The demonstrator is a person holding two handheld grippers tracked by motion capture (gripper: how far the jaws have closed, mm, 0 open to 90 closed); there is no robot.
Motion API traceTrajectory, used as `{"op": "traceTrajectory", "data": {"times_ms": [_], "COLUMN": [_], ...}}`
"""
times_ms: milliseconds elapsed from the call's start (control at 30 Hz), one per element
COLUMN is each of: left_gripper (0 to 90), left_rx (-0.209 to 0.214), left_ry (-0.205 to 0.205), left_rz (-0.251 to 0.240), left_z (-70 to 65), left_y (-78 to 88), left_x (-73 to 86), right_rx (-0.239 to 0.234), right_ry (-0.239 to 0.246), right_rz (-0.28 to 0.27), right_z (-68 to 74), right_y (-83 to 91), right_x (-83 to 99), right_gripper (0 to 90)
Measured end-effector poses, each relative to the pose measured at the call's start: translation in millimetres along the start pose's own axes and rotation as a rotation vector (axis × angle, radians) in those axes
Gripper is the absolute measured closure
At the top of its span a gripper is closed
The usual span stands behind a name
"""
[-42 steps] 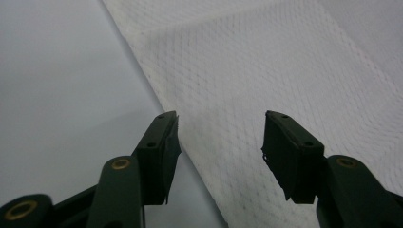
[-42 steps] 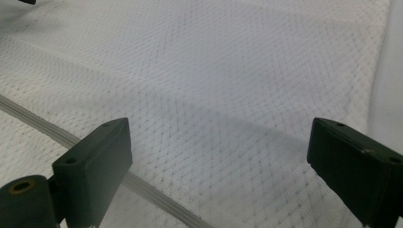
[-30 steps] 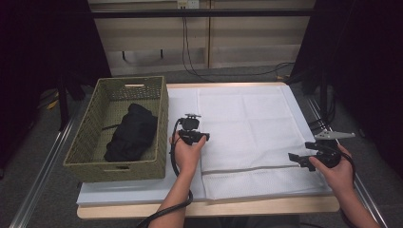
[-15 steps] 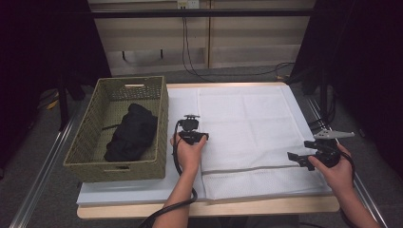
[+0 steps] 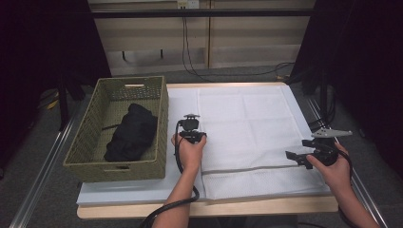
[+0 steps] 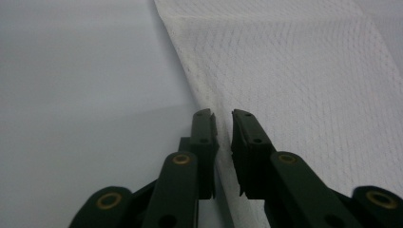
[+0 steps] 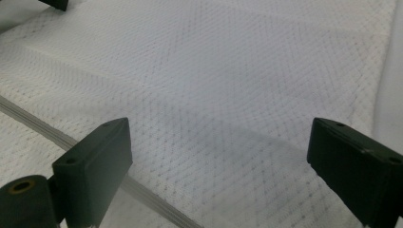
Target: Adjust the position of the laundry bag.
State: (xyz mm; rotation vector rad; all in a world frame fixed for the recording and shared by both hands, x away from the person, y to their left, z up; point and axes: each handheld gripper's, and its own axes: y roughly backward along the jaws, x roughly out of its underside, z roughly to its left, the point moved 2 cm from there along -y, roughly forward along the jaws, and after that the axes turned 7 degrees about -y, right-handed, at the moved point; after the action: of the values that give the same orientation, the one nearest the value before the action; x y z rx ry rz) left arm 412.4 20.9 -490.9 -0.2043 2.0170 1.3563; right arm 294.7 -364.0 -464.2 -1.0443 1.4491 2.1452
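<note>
High view: a white mesh cloth (image 5: 247,128) lies spread flat on the worktop (image 5: 209,208), over a pale sheet. Landmark for all places: the cloth. A woven olive basket (image 5: 90,159) stands just beside the cloth's left edge; a black garment (image 5: 130,133) lies bunched inside it. The left claw (image 5: 191,119) sits at the cloth's left edge, about halfway along it, held in the left hand (image 5: 189,149) with a cable trailing back toward the person. The right claw (image 5: 291,155) sits over the cloth's right near part, just above the grey seam line that crosses the cloth near its front edge, held in the right hand (image 5: 332,166); its grey three-cornered plate is on top.

Left gripper view: the left claw (image 6: 223,124) points along the cloth's (image 6: 304,85) left border, where the weave meets the bare pale sheet (image 6: 85,95). Jaws have just been closing and now stand nearly together, a narrow slit between the pads. The cloth's edge runs into that slit; whether the pads pinch it I cannot tell.

Right gripper view: the right claw (image 7: 218,147) is wide open, one jaw at each lower corner of the frame, nothing between the pads. Cloth (image 7: 214,71) lies flat beneath, and the seam line passes under the left-hand jaw.
</note>
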Motion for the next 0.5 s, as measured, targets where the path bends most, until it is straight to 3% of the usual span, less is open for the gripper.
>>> {"op": "traceTrajectory", "data": {"times_ms": [100, 300, 500], "left_gripper": [88.1, 89.2, 89.9], "left_rx": [0.021, 0.031, 0.045], "left_ry": [0.029, 0.032, 0.068], "left_rz": [-0.001, 0.010, 0.011], "left_z": [2.9, 5.3, 9.5], "left_y": [0.3, 3.3, 5.2], "left_x": [-0.8, -6.4, -11.9], "right_rx": [-0.003, -0.003, 0.000], "right_ry": [0.003, 0.000, -0.005], "right_rz": [-0.004, -0.003, -0.003], "right_z": [-0.2, -1.8, -2.0], "right_y": [-0.7, -0.9, -1.0], "right_x": [0.1, 0.4, 0.9], "right_gripper": [7.2, 7.2, 7.2]}}
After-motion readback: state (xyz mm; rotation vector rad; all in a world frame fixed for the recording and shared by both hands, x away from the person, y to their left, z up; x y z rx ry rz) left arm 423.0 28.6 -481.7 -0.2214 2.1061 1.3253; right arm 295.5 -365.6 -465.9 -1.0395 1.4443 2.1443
